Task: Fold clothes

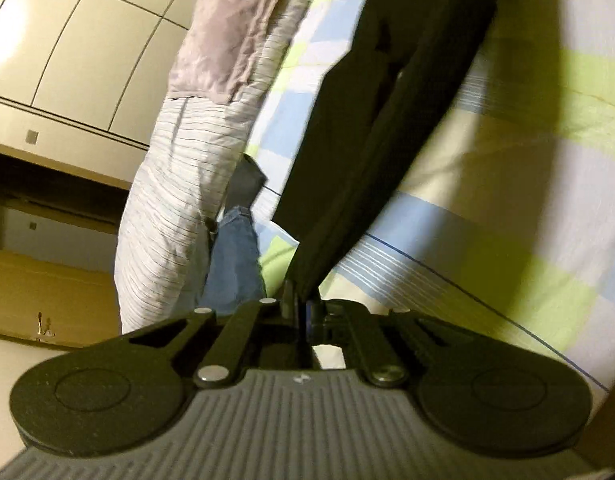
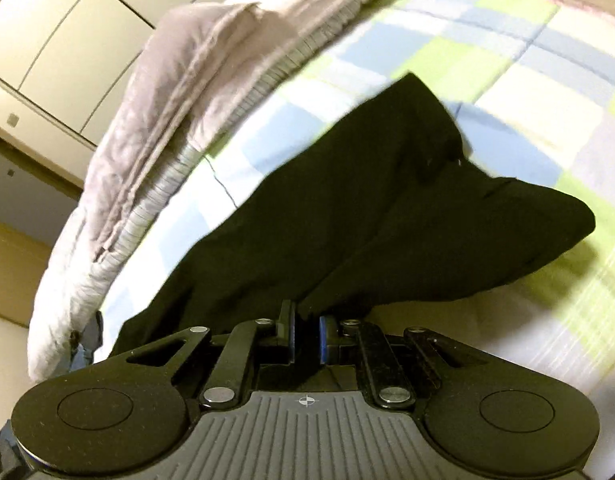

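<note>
Over the bed, whose checked cover shows pale blue, lime green and white squares, both claws are clenched on one black garment. From the right wrist view, the right claw has its jaws drawn close together with a bunched edge of the black cloth pinched between the blue pads; from there the garment spreads away in a broad sheet over the cover, with a folded corner off to the right. Whether the far part rests on the bed or hangs just clear of it I cannot tell, for the cloth is blurred.

From the left wrist view, the left claw is likewise shut tight on the black garment, which runs up from the jaws as a long, narrow, taut band across the checked bed.

Along the bed's left edge lies a rumpled pinkish-grey blanket over a white, thin-striped sheet that hangs down the side. Just beside that sheet, in the left wrist view, a leg in blue jeans stands next to the bed. Pale panelled wardrobe doors fill the background on the left in both views.
</note>
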Available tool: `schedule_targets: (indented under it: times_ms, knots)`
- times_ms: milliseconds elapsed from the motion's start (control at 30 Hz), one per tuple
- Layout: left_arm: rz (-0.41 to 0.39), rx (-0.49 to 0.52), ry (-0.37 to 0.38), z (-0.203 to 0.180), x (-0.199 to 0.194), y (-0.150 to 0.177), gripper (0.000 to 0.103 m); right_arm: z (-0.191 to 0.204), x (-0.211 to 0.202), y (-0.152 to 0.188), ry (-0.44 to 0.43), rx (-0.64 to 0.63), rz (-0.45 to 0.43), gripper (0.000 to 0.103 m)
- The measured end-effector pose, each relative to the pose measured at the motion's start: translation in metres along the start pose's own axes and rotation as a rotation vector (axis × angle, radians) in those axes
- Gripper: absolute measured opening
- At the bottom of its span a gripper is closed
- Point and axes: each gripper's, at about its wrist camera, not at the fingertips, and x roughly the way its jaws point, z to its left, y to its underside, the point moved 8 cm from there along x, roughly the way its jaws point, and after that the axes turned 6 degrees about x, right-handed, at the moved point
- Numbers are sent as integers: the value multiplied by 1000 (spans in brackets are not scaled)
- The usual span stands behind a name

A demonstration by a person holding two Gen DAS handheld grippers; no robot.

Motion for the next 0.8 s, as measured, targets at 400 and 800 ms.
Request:
schedule_targets:
  times_ms: [400, 800]
  knots:
    - [292, -65, 339, -233, 15, 85, 10, -126, 2, 122, 198, 22, 217, 9]
    - [168, -184, 324, -188, 12, 6, 20, -141, -32, 72, 228, 87, 75, 35]
